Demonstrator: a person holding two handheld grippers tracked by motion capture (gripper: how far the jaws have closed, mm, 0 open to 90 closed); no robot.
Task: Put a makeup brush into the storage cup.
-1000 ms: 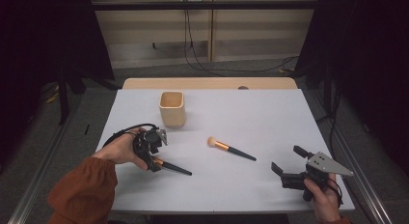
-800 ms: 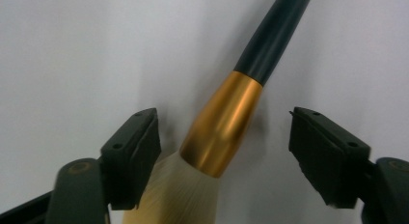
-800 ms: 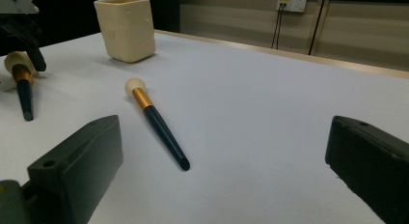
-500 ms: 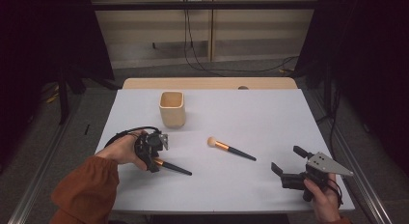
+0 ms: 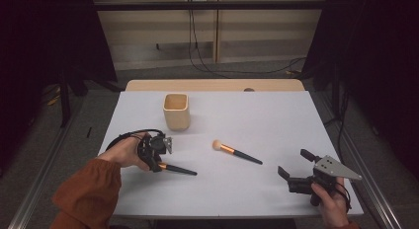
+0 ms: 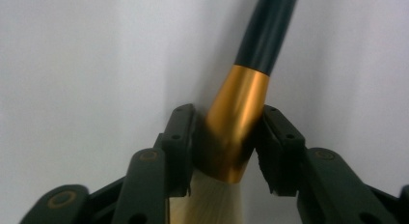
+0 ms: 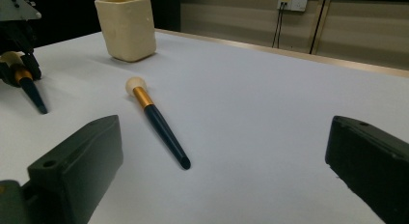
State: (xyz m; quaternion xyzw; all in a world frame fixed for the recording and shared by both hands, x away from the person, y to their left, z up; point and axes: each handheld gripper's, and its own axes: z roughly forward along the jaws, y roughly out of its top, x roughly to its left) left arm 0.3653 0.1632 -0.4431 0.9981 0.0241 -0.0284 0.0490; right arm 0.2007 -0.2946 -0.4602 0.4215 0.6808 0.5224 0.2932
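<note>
A makeup brush (image 5: 178, 169) with a black handle, gold ferrule and pale bristles lies at the table's left front. My left gripper (image 5: 157, 162) points down onto its head end. In the left gripper view its jaws (image 6: 226, 118) have just been closing and now press on both sides of the gold ferrule (image 6: 241, 98). A second brush of the same kind (image 5: 236, 152) lies free in the middle of the table. It shows ahead of my right gripper (image 7: 226, 151), whose jaws stand wide open and empty. That gripper (image 5: 294, 162) rests at the front right.
A cream square cup (image 5: 176, 111) stands upright behind the left hand; the right gripper view shows this cup (image 7: 126, 27) at far left. The white table (image 5: 276, 120) ends in a wooden strip at the back. Cables run across the floor beyond.
Both hands keep their places. In the high view the left gripper's jaws have drawn in around the brush's head end; the brushes and cup lie as before.
</note>
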